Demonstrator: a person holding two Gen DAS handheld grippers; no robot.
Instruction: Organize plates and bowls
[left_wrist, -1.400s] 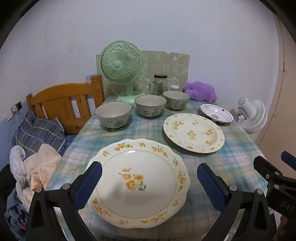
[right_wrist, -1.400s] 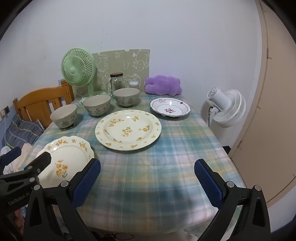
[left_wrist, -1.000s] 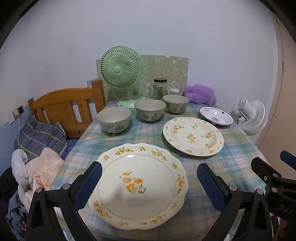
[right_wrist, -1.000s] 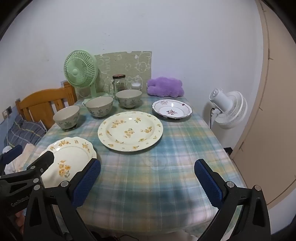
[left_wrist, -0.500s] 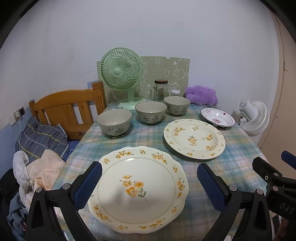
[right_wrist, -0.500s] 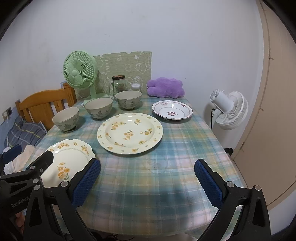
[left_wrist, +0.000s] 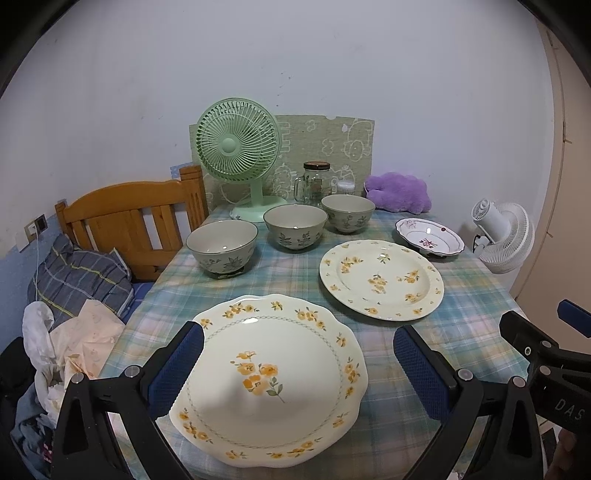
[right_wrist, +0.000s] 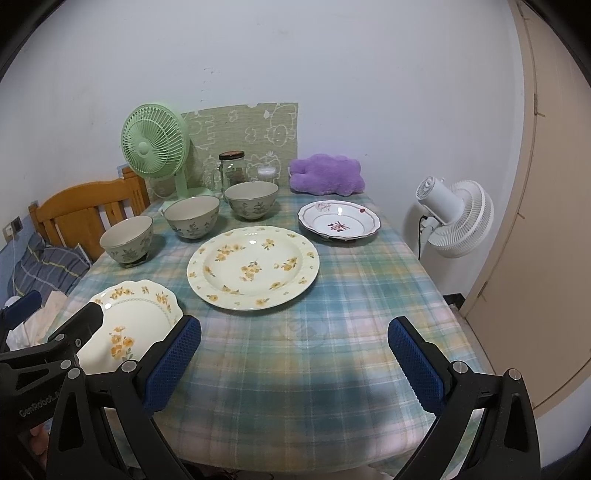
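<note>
— On the left edge of the table (right_wrist: 295, 369), what are you lining up?

— You are hovering your left gripper (left_wrist: 295, 373) over the scalloped plate (left_wrist: 273, 384), jaws spread wide and gripping nothing. The plate is lying flat near the front edge, one blue pad on each side of it, so you are probably framing it for a rim grasp.

— And behind it?

— Three bowls (left_wrist: 295, 227) are sitting in a slanting row toward the green fan (left_wrist: 236, 147), each apart from the next. They look alike, so they should nest.

— Moving right?

— The large round plate (right_wrist: 253, 267) is resting mid-table, well clear of the bowls. Being the widest piece, it is likely serving best as the base of a stack. Beyond it, the small plate with the dark red flower (right_wrist: 340, 221) is lying near the purple cushion (right_wrist: 325, 173).

— And your right side?

— You are holding your right gripper (right_wrist: 293, 365) over bare cloth, jaws also wide apart and empty, probably keeping it free to steady a stack. Nothing is stacked yet.

— Any risk?

— The scalloped plate is lying flush on soft cloth, so getting a pad under its rim may be awkward; glazed china can slip.
</note>
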